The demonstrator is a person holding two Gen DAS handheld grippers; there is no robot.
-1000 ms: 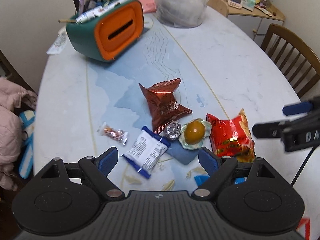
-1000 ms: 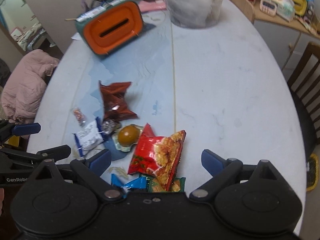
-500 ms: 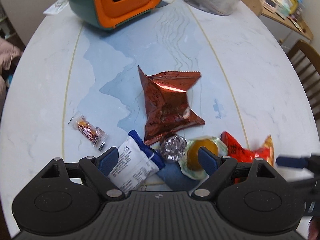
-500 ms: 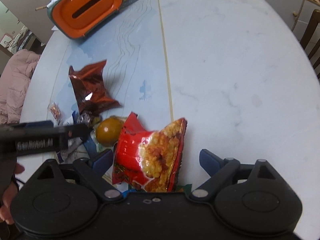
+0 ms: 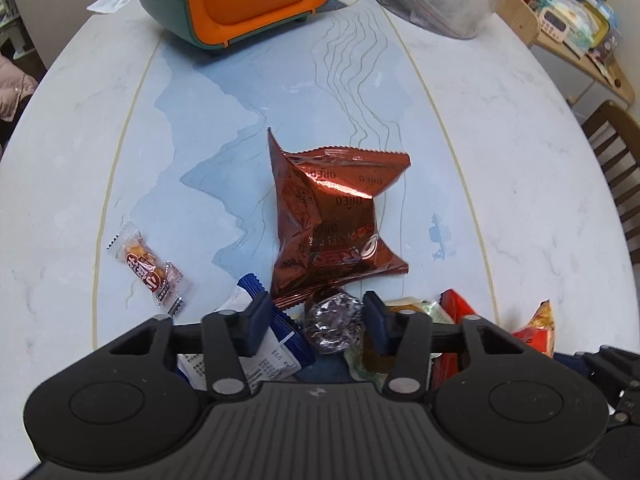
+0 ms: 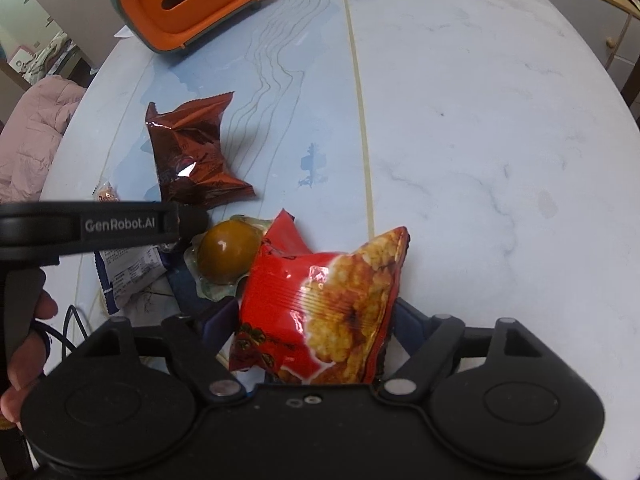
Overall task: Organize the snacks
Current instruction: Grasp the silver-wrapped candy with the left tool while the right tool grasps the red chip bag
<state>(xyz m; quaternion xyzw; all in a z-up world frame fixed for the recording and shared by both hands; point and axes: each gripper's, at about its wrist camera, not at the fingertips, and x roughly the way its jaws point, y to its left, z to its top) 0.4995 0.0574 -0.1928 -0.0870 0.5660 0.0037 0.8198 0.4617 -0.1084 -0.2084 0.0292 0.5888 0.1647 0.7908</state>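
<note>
My left gripper [image 5: 314,316] spread around the foil-wrapped sweet [image 5: 334,326], my right gripper [image 6: 310,330] clamping the red snack bag [image 6: 320,304], brown Oreo pack [image 5: 336,216] just ahead.

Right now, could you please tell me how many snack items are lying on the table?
6: Oreo packet mid-table; candy to its left; blue-white packet, foil ball, egg pack and red bag nearest the cameras. More may hide beneath the bag.

table [image 5: 500,128]: marble, oval | chair [image 5: 618,152]: wooden | sideboard [image 5: 568,50]: cluttered
</note>
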